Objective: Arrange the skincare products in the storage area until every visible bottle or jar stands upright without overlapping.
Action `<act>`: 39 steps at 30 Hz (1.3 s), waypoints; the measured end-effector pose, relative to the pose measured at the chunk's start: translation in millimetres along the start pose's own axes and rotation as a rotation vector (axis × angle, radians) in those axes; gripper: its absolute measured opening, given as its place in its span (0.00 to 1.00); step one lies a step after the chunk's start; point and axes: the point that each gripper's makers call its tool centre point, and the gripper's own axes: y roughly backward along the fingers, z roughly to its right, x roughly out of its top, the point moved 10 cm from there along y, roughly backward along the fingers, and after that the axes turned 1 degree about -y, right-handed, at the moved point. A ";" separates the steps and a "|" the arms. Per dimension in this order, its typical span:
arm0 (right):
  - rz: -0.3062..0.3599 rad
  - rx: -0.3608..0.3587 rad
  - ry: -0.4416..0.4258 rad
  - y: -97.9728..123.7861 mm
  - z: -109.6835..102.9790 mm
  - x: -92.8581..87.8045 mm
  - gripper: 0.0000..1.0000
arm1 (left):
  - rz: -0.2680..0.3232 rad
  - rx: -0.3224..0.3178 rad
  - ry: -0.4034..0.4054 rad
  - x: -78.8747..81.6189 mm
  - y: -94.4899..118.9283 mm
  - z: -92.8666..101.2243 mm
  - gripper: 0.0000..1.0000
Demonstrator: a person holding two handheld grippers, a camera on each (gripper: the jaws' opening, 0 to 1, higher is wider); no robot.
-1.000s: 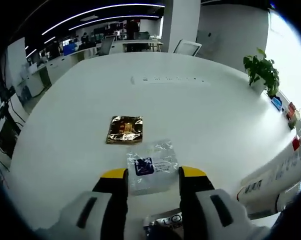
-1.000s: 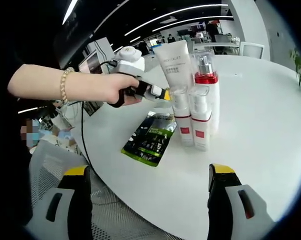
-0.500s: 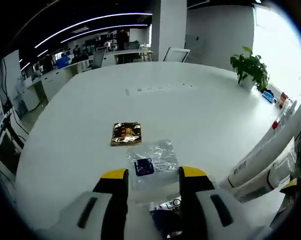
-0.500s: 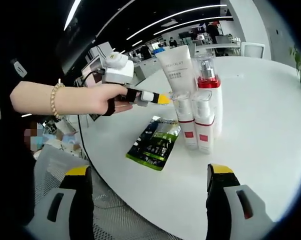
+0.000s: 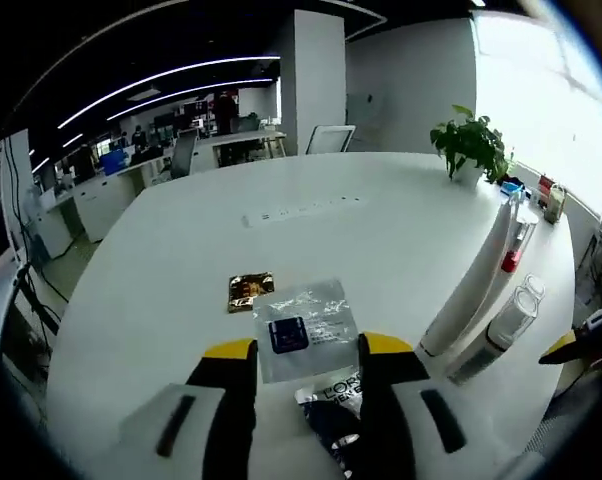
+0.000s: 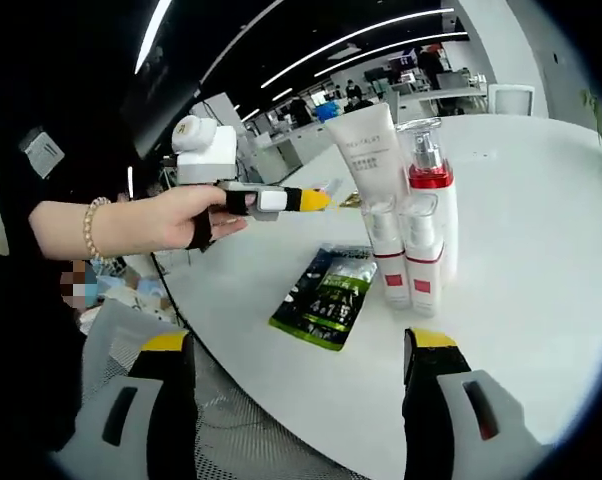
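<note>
So far you have the white squeeze tube [image 6: 366, 150], the red-collared pump bottle [image 6: 429, 200] and two small clear-capped white bottles [image 6: 403, 255] upright, clustered centre-right of the right gripper view. Both the left gripper [image 5: 306, 350] and right gripper [image 6: 296, 345] are spread, empty. Flat sachets remain: green pouch [image 6: 326, 295], clear packet [image 5: 306, 325].

An open office: behind the white table [image 5: 381, 230] stand a pillar [image 5: 311, 80], a potted plant [image 5: 469, 148] and ceiling light strips [image 5: 171, 80].

Upright bottles [image 6: 413, 225] cluster beside a green sachet [image 6: 326, 296] on the white table [image 6: 521, 270].
</note>
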 end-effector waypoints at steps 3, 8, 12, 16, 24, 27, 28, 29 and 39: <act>0.011 0.010 -0.011 -0.3 -2.9 1.3 0.83 | 0.012 -0.008 -0.015 0.4 6.8 2.0 0.37; 0.028 0.023 -0.011 -0.4 -7.5 7.3 0.82 | 0.035 -0.025 -0.081 -0.8 21.3 8.2 0.37; 0.042 0.032 -0.011 -0.4 -9.8 13.0 0.80 | 0.045 -0.039 -0.095 -3.9 30.3 11.7 0.37; 0.056 0.039 -0.010 -0.7 -10.9 16.9 0.78 | 0.059 -0.047 -0.139 -5.8 37.0 12.9 0.37; 0.091 0.067 -0.016 -0.6 -16.0 26.6 0.75 | 0.112 -0.066 -0.224 -2.8 57.2 18.5 0.37; 0.105 0.075 -0.015 -0.9 -18.8 31.4 0.73 | 0.121 -0.076 -0.242 -4.2 66.3 22.6 0.37; 0.107 0.077 -0.014 -1.2 -19.2 32.6 0.72 | 0.121 -0.079 -0.247 -4.9 68.8 23.8 0.37; 0.109 0.079 -0.012 -1.4 -19.9 33.6 0.71 | 0.123 -0.081 -0.263 -4.9 72.6 26.4 0.37; 0.135 0.120 -0.009 -9.4 -23.6 48.1 0.64 | 0.140 -0.109 -0.320 -10.2 95.8 34.6 0.37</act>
